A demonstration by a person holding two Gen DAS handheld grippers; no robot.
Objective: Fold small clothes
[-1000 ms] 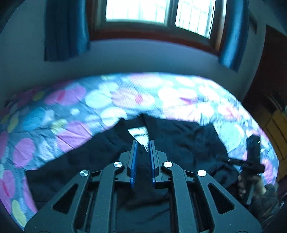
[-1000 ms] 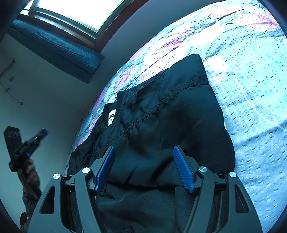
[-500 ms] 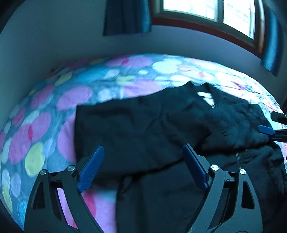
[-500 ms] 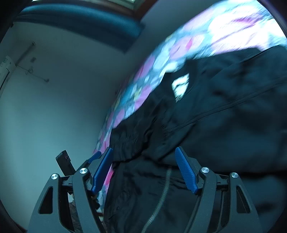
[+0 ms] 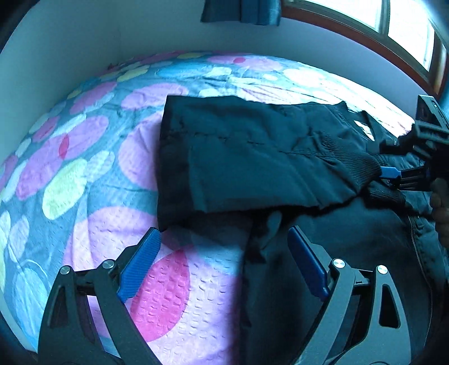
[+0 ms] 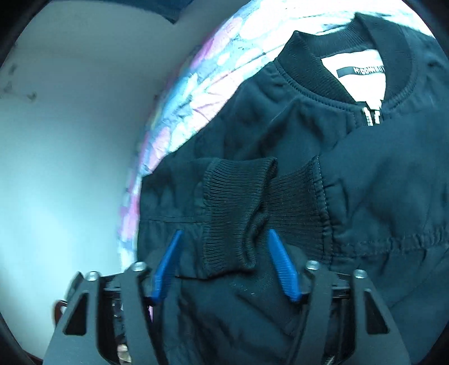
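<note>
**Black jacket on the bed, both sleeves folded in, both grippers spread**

I start with the bedspread [image 5: 92, 174], a quilted cover of pink, lilac, yellow and blue circles that fills most of my left wrist view. It runs back to a pale wall [image 5: 84, 42], with a wood-framed window [image 5: 404, 31] and a strip of blue curtain [image 5: 241, 11] at the top. To the left of the garment and in front of it I see plenty of bare cover.

The black jacket [image 5: 252, 157] lies flat on that cover, right of centre. Its left edge is a straight fold line, and a sleeve [image 5: 266, 168] is laid across the body toward the right, with its lower edge lying as a clean diagonal. The hem-side corner sits just ahead of my left gripper [image 5: 224, 261], whose blue pads [image 5: 139, 264] stand wide apart, one over bare bedspread and the other over black cloth. It grips nothing.

In the right wrist view the jacket fills the frame. The ribbed collar [image 6: 308, 73], a white neck label [image 6: 356, 75] and the zip top [image 6: 371, 116] sit high. Below them two ribbed cuffs meet, the left cuff [image 6: 233, 213] overlapping the right cuff [image 6: 297, 213].

My right gripper [image 6: 224, 264] has its fingers spread on either side of the left cuff, and I cannot tell whether they touch it. From the left wrist camera that same gripper [image 5: 390, 172] shows at the right edge, against the sleeve's end.
</note>
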